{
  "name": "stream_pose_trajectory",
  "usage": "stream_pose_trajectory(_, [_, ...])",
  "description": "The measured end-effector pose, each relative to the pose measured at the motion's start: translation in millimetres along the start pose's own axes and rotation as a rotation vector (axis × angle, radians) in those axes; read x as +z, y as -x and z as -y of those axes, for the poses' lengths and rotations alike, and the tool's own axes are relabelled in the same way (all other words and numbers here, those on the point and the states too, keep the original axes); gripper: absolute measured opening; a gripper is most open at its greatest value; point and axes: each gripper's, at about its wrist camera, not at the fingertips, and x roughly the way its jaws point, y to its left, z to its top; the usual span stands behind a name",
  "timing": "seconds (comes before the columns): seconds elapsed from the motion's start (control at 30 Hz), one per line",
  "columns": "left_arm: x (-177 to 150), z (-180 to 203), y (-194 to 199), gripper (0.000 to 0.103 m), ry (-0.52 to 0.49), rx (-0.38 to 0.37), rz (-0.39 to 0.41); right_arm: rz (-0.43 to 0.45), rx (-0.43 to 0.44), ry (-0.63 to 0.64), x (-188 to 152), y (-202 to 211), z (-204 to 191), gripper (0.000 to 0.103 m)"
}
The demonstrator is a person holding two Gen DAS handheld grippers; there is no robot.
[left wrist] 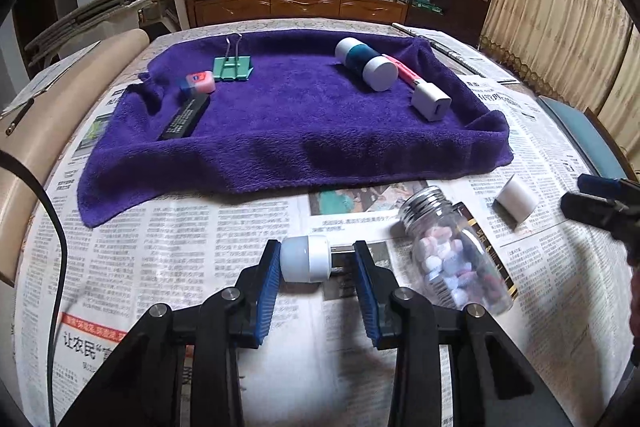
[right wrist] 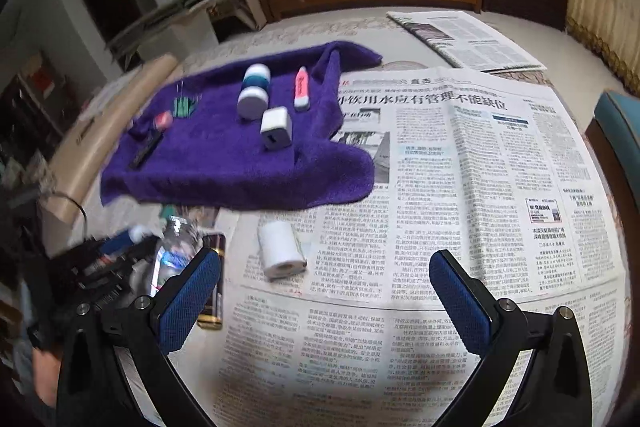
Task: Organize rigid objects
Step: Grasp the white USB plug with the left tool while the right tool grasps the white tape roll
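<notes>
Left wrist view: the left gripper (left wrist: 316, 259) has closed on a small white capped cylinder (left wrist: 306, 258) on the newspapered tabletop (left wrist: 160, 247). Six things already sit on the purple towel (left wrist: 296, 123). Beside it lies a clear jar (left wrist: 460, 259) of coloured tablets, and a white roll (left wrist: 516, 203).

Right wrist view: the right gripper (right wrist: 324, 291) gapes wide, empty, near that white roll (right wrist: 282, 249); I judge three items remain.
</notes>
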Motion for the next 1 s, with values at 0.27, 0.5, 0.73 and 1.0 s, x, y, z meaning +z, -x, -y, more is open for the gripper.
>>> stream_pose_trajectory(0.27, [-3,-9,2,0.034,0.011,-0.016,-0.008,-0.032,-0.005,0.091,-6,-31,-15,0.074])
stream_pose_trajectory(0.5, [-3,-11,3,0.034,-0.001,-0.03,-0.019,-0.007,-0.016,0.2,-4,-48,-32,0.063])
stream_pose_trajectory(0.73, [-4,-17,4,0.034,0.006,-0.036,-0.018,0.011,-0.012,0.23,-5,-46,-35,0.05])
stream_pose_trajectory(1.0, [-4,-20,4,0.034,0.013,-0.032,-0.022,0.018,-0.001,0.236,-6,-43,-41,0.03])
